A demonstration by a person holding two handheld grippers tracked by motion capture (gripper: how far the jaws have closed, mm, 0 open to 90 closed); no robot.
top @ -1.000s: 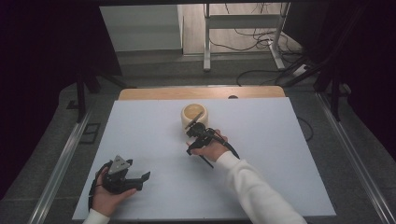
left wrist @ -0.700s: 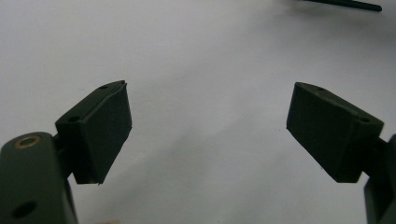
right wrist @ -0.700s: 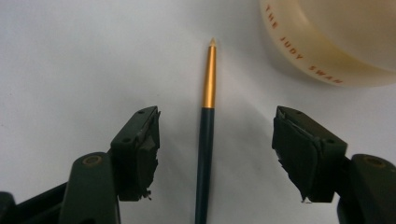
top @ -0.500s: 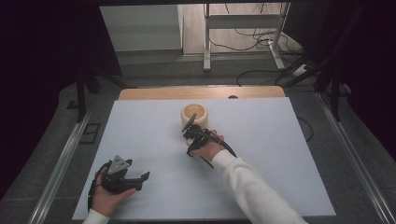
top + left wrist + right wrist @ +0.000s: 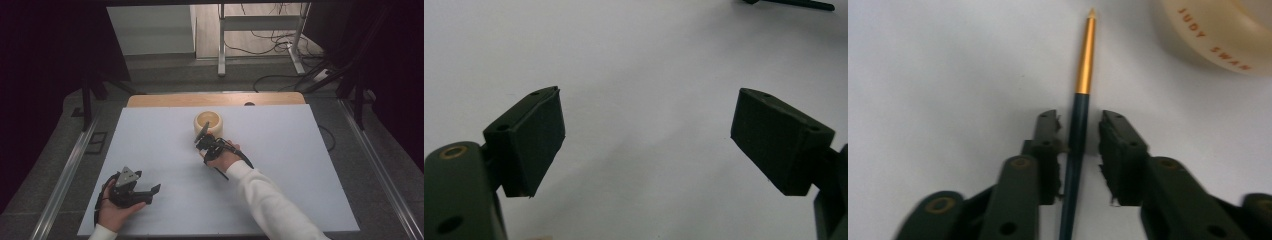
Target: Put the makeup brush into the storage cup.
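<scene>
A slim brush (image 5: 1081, 75) with a dark teal handle and a gold front part lies on the white table, pointing away past a cream bowl (image 5: 209, 121). My right gripper (image 5: 1079, 116) straddles the handle. Its jaws have just been closing. The left pad is at the handle and a narrow gap still shows at the right pad. In the high view the right gripper (image 5: 204, 142) sits just in front of the bowl. My left gripper (image 5: 646, 135) is wide open over bare table, held low at the front left (image 5: 150, 191).
The bowl (image 5: 1218, 35) carries orange lettering on its side and stands close to the brush tip, on the right in the right gripper view. The white table top (image 5: 300, 165) ends in a wooden strip (image 5: 165, 100) at the back. A dark slim thing (image 5: 789, 4) crosses the left gripper view's top edge.
The right hand has crept slightly toward the bowl and settled low on the table. The left hand and its gripper have stayed put.
</scene>
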